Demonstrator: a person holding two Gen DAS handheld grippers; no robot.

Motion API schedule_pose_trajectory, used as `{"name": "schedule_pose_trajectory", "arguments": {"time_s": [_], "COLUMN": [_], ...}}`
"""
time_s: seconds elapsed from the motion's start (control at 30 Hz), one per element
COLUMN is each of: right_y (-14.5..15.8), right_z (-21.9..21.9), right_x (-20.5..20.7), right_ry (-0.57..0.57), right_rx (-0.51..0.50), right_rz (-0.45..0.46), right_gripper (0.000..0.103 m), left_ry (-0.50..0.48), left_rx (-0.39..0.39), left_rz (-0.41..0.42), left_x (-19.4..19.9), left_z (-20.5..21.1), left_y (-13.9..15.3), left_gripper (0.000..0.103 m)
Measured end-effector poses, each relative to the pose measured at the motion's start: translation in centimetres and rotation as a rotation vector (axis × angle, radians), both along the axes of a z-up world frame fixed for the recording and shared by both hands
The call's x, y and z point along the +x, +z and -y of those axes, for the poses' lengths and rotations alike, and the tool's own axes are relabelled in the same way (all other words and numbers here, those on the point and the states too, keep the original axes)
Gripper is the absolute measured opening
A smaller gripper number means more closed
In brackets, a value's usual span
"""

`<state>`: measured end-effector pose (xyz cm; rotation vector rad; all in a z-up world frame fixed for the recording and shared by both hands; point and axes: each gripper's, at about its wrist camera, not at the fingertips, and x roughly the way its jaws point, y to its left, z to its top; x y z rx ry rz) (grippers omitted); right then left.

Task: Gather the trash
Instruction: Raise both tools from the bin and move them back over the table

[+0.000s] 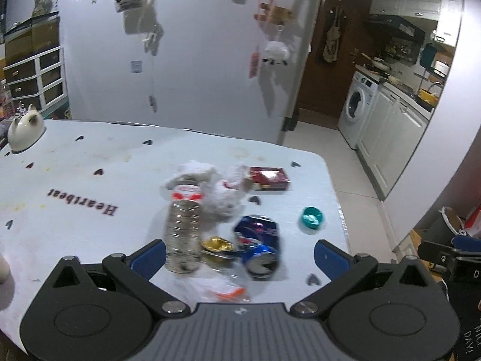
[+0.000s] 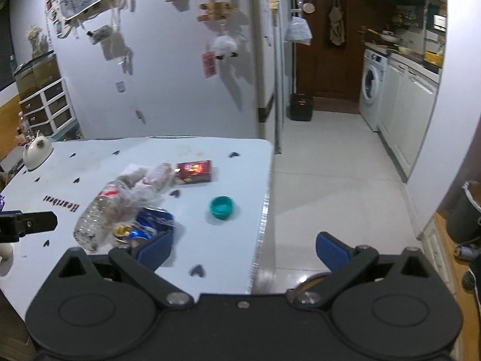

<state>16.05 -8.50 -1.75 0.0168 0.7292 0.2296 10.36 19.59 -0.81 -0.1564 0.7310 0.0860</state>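
Both jaws stand spread wide, left gripper (image 1: 240, 255) and right gripper (image 2: 243, 251) gripping nothing. On the white table (image 1: 75, 186), a trash pile sits at centre: plastic bottle (image 1: 183, 234), crushed blue can (image 1: 260, 245) at its 3 o'clock, red box (image 1: 269, 178) toward 1 o'clock, teal cap (image 1: 311, 217) apart near the edge. Beyond, at 2 o'clock, a tiled kitchen floor (image 2: 330, 165) and washing machine (image 2: 372, 88).

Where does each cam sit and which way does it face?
Left wrist: behind the open left gripper, over the table, facing the bottle and can; right gripper at the right edge.
Right wrist: behind the open right gripper, over the table's right edge, facing the kitchen floor.
Shared: bottle, can, teal cap, red box.
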Motion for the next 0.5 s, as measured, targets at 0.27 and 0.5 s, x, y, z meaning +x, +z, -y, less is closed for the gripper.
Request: {"name": "schedule_pose_trajectory", "arguments": {"time_s": [0.27, 0.5], "right_y": [-1.5, -4.2], "right_z": [-6.6, -11.3], "right_x": [1.4, 2.5], "right_ry": [0.095, 0.244], "right_rx": [0.028, 0.009], "right_rz": [0.007, 0.012], "right_gripper": [0.103, 0.103], "left_ry": [0.004, -0.055], "left_rx": [0.009, -0.024], "left_rz": [0.001, 0.015], "left_x": [2.3, 6.8], "left_z": [-5.5, -8.0], "left_y": [-0.5, -0.6], "left_gripper": [0.103, 0.103]}}
